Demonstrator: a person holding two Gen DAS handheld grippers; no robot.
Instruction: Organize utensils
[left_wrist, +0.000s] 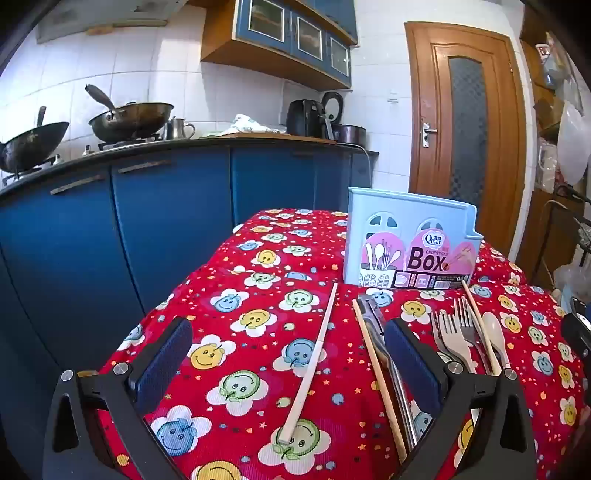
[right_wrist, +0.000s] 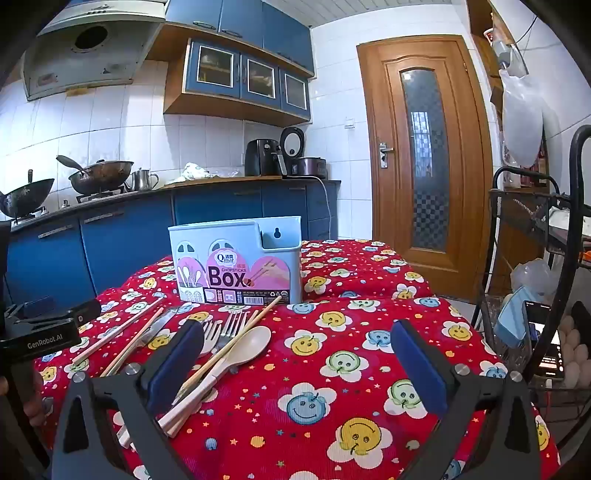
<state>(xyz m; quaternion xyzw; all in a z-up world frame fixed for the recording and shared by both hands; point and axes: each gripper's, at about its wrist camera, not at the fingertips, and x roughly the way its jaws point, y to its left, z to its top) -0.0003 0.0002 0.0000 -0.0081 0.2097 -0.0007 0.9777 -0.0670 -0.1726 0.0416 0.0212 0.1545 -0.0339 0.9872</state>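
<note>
Red smiley-print tablecloth (left_wrist: 236, 369) fills both views. Left gripper (left_wrist: 288, 354) and right gripper (right_wrist: 295, 354) both gape wide, empty. Pale blue chopsticks box (right_wrist: 236, 258) stands centre frame; chopsticks (left_wrist: 314, 362), forks (right_wrist: 225, 328), spoon (right_wrist: 243, 343), perhaps a knife, lie before it.

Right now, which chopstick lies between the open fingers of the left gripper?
The pale chopstick lying alone, left of the utensil pile. The tan chopstick runs beside the right finger, and another lies across the forks.

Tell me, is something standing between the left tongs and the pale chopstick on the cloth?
Nothing visible. The pale chopstick lies alone on the tablecloth between the open left tongs.
</note>
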